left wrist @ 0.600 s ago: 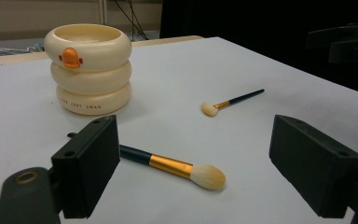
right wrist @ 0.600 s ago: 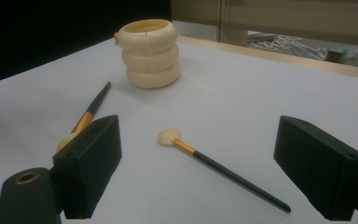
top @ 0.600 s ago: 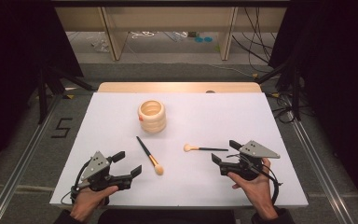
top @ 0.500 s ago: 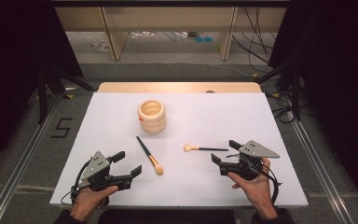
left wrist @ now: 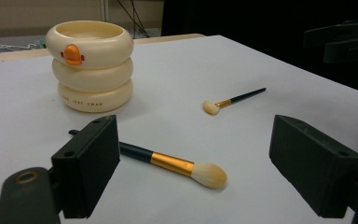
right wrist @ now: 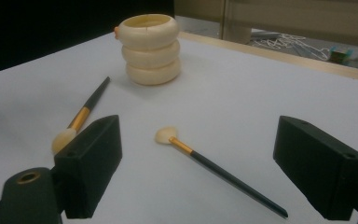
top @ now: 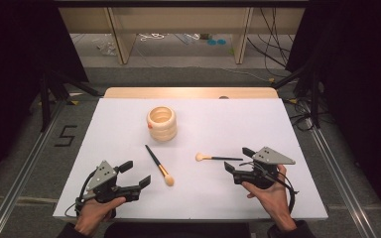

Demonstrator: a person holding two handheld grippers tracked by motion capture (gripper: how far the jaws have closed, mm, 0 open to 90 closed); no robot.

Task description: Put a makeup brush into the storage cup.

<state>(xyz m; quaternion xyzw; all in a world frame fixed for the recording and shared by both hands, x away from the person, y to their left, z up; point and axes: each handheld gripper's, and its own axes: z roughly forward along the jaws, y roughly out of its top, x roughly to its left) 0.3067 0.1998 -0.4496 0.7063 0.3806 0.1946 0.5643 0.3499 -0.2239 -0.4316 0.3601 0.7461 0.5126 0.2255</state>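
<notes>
Nearest the person, the left tool (top: pixel 138 174) and the right tool (top: pixel 238 159) rest low over the white surface (top: pixel 287 129), each held in a hand, jaws spread wide and gripping nothing. Just ahead of the left tool lies the larger brush (top: pixel 158 165), bristles toward the person. The smaller brush (top: pixel 217 158) lies flat just beside the right tool, handle tip toward that tool's jaws, apart from them. Farther back stands the cream ringed holder (top: pixel 161 123), upright, apart from both brushes
</notes>
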